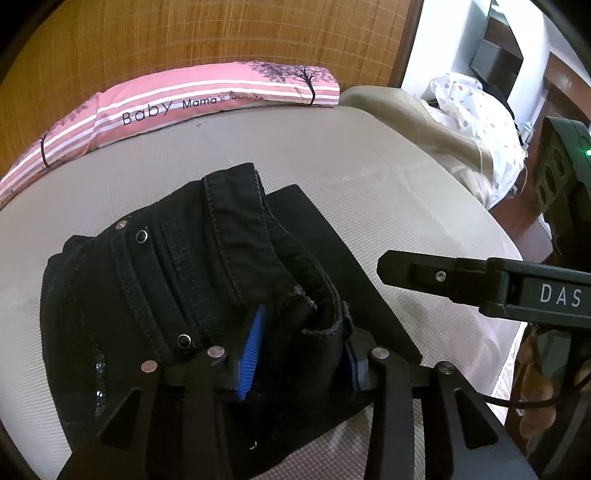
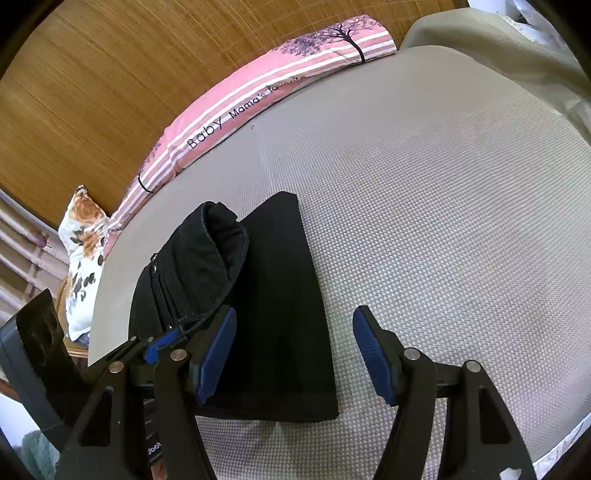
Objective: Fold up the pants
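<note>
Black jeans [image 1: 166,277] lie folded on the grey mattress [image 1: 332,155], the riveted waistband doubled over on top. My left gripper [image 1: 303,354] sits low at their near end. A frayed fold of the cloth lies between its blue pads [image 1: 251,347], whose ribbed face shows bare, so the jaws stand open. In the right wrist view the jeans [image 2: 280,295] form a long dark rectangle. My right gripper [image 2: 295,358] is open over their right edge with nothing between its pads, one over cloth and one over mattress. One right finger [image 1: 413,273] reaches in from the right.
A pink striped pillow [image 1: 207,96] lies along the bamboo-mat headboard [image 1: 184,33]. A beige blanket [image 1: 424,125] is heaped at the far right and a floral cushion [image 2: 85,236] lies off the left side. The mattress edge [image 1: 509,332] drops away on the right, by a hand [image 1: 535,387].
</note>
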The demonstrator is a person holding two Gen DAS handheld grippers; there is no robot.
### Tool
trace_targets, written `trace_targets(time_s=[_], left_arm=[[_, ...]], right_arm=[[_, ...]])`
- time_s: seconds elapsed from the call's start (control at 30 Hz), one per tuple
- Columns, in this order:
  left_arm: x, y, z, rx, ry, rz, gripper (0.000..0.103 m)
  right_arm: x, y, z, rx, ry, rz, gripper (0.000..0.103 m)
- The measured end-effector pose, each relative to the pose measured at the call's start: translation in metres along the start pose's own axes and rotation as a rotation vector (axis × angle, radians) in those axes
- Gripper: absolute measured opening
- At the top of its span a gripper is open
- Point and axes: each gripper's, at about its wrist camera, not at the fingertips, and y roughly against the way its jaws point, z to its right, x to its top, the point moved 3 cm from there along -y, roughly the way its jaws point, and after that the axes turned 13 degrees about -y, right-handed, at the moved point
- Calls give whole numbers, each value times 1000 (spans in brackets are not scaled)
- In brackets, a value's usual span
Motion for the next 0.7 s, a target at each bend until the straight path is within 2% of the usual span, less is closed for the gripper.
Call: trace_targets(time_s=[0.07,0.2,0.3,0.4,0.5,0.63,0.7], left_arm=[[0,3,1,-8,2,-3,44],[2,16,11,-71,-16,21,50],[2,34,15,-64,-70,63,56],[-1,52,1,-9,-63,93,60],[-8,66,-28,52,-5,105,60],[-25,74,-69,138,79,82,61],[-39,73,-88,187,118,51,61]], right_arm=[[0,1,0,0,3,3,63],[1,4,-2,0,7,12,63],[1,8,-4,1,8,21,63],[2,10,-10,15,30,26,63],[1,10,-17,55,48,8,63],[-7,0,-28,116,78,-56,62],[-12,-7,-31,134,89,-98,55]])
